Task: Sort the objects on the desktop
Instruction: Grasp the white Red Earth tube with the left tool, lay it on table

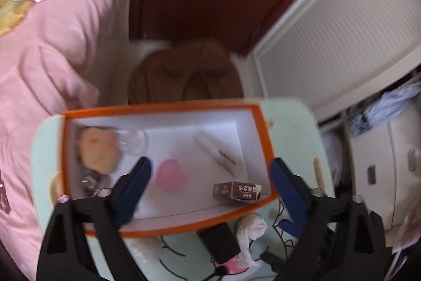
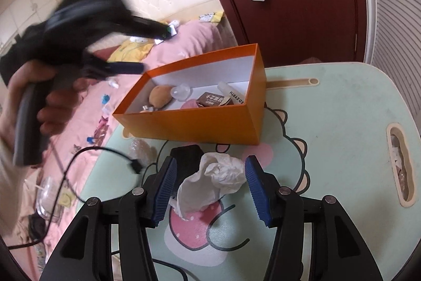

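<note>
Holding my right tongs (image 2: 210,186) wide apart, I straddle the crumpled tissue (image 2: 215,175), pads not touching it. A black block (image 2: 188,157) lies just behind; the orange box (image 2: 200,123) beyond. My left tongs (image 1: 210,181), spread and holding nothing, hover above that box.

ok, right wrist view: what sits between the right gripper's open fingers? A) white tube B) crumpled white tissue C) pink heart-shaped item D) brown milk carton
B: the crumpled white tissue lies on the mint-green cartoon table between the right gripper fingers; the other three are in the orange cardboard box.
</note>
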Motion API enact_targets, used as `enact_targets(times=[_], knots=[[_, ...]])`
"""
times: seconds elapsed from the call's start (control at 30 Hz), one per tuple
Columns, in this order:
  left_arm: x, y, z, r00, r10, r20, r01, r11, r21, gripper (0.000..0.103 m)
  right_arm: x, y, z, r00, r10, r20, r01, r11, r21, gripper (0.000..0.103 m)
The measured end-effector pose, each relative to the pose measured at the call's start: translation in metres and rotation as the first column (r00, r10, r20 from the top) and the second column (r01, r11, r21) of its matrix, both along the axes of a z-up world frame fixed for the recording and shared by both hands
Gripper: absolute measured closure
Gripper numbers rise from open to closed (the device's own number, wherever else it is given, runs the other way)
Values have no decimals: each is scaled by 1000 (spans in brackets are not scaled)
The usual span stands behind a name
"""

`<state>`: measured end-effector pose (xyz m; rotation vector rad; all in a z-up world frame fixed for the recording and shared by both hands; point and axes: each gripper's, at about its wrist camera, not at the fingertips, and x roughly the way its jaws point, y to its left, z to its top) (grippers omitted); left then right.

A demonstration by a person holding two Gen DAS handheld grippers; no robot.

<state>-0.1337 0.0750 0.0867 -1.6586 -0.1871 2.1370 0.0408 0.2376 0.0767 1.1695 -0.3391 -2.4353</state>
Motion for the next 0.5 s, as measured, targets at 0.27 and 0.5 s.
enact_targets(times=[0.27, 0.5], knots=[[-35, 35, -67, 956, 76, 282, -55, 995, -83, 22, -1, 11, 2, 1000, -12, 18, 13, 998, -63, 47], [-37, 56, -69, 964, 41, 261, 4, 986, -169, 55, 0, 12, 3, 999, -8, 31, 11, 996, -87, 46]])
